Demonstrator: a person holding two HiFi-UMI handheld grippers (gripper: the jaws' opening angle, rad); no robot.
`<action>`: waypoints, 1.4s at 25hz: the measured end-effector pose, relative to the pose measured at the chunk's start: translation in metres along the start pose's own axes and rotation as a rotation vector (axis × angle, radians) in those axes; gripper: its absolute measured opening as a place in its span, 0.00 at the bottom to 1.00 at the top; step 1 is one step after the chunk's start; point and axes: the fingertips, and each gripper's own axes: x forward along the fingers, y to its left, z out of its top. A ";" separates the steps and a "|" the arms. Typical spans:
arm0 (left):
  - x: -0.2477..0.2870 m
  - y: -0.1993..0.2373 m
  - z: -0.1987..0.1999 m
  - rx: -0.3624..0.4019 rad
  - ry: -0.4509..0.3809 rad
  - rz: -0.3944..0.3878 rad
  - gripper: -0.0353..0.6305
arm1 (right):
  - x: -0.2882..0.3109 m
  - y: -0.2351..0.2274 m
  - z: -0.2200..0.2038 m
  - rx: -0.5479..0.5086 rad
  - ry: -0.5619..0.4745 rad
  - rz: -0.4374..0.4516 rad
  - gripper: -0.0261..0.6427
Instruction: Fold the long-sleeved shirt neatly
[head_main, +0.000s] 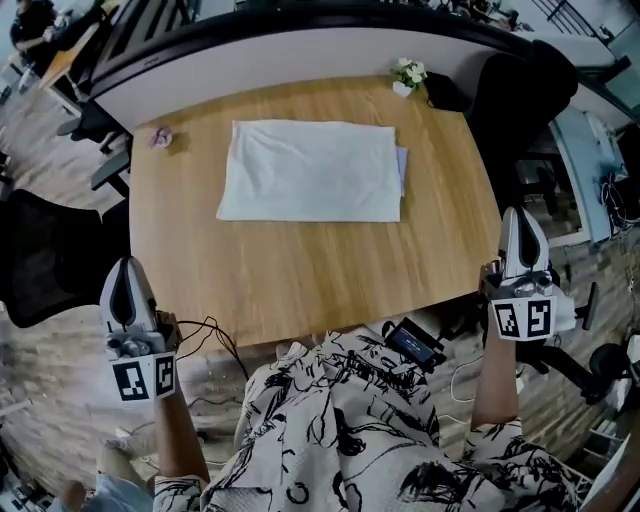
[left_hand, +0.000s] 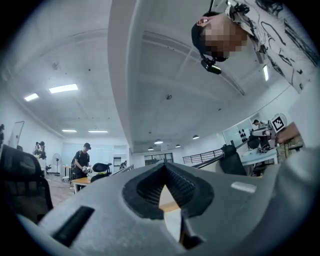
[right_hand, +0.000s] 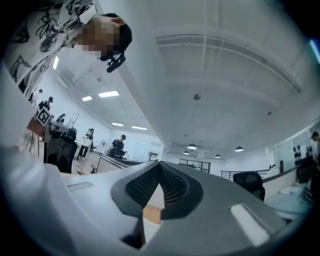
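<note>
Left tongs (head_main: 127, 268) and right tongs (head_main: 521, 218) clenched empty, flanking the table (head_main: 300, 275), pointing forward, shirt (head_main: 310, 170) folded flat

Colour rundown: the shirt (head_main: 310, 170) lying out ahead of both jaws is looking plain white, maybe a touch bluish, no print on it. The counter (head_main: 300, 270) under it is showing a light honey wood grain. The left gripper (head_main: 126, 268) and right gripper (head_main: 521, 218) are both wearing pale grey shells, with black ribbed pads (left_hand: 150, 187) lining the jaws. The marker cubes (head_main: 145, 378) behind the jaws are carrying black-and-white squares. Further back, the person's top (head_main: 350, 420) is sporting black brushy squiggles on white. Way past the right jaws, tiny flowers (head_main: 408, 72) are showing white and green. Past the left jaws, a small thing (head_main: 161, 137) is looking purplish.
</note>
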 end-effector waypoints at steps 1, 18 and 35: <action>-0.006 -0.001 0.000 0.004 0.009 -0.022 0.06 | -0.008 0.003 0.007 0.027 -0.018 -0.015 0.05; -0.113 0.004 0.008 -0.141 -0.014 -0.070 0.06 | -0.144 0.078 0.023 0.166 0.072 -0.211 0.05; -0.183 -0.001 0.017 -0.109 0.037 0.106 0.06 | -0.164 0.112 0.032 0.125 0.109 -0.087 0.05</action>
